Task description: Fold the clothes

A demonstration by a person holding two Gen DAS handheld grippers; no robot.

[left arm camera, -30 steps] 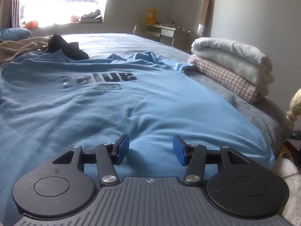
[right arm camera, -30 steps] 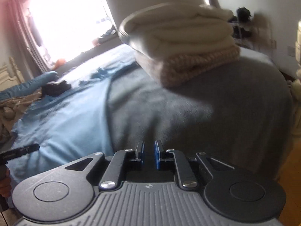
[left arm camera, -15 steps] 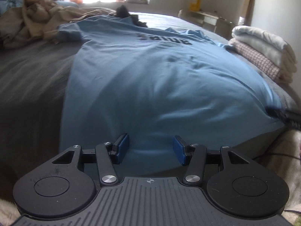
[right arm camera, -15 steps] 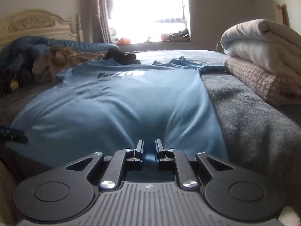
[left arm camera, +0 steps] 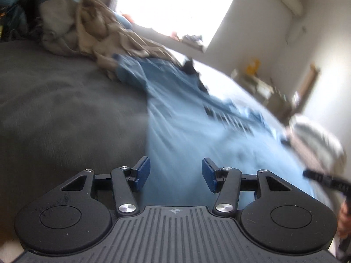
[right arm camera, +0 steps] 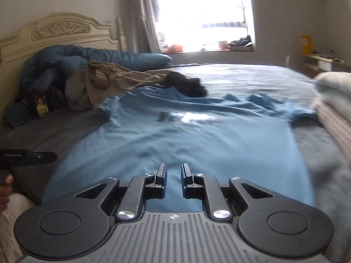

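Blue T-shirt (right arm camera: pixel 186 135) lies spread face-up on the grey bed cover (right arm camera: pixel 316 153), hem toward the near edge of the bed, collar and sleeves at the far end. Spread flat like this, it looks laid out for a first fold; no fold is visible yet.

Left gripper (left arm camera: pixel 176 173): fingers wide apart, nothing between them. It hovers over the shirt's near left side, where the blue cloth meets bare cover. View is tilted and motion-blurred, so contact with the cloth cannot be judged.

Right gripper (right arm camera: pixel 174 176): fingers narrowly parted, a slim gap showing, nothing held. It sits at the near hem, roughly mid-width, pointing up the shirt.

Judgement: both tools are stationed at the near hem corners because that edge is the free, graspable one.

Edges and room:
- Left of the shirt: open grey cover, good room for a sideways fold.
- Right: a stack of folded towels (right arm camera: pixel 335 109) just beside the right sleeve; little clearance there.
- Far left: crumpled tan garment (right arm camera: pixel 114 79) touching the left sleeve; a dark garment (right arm camera: pixel 186 84) lies at the collar.
- Sleeves are rumpled and will probably need smoothing.
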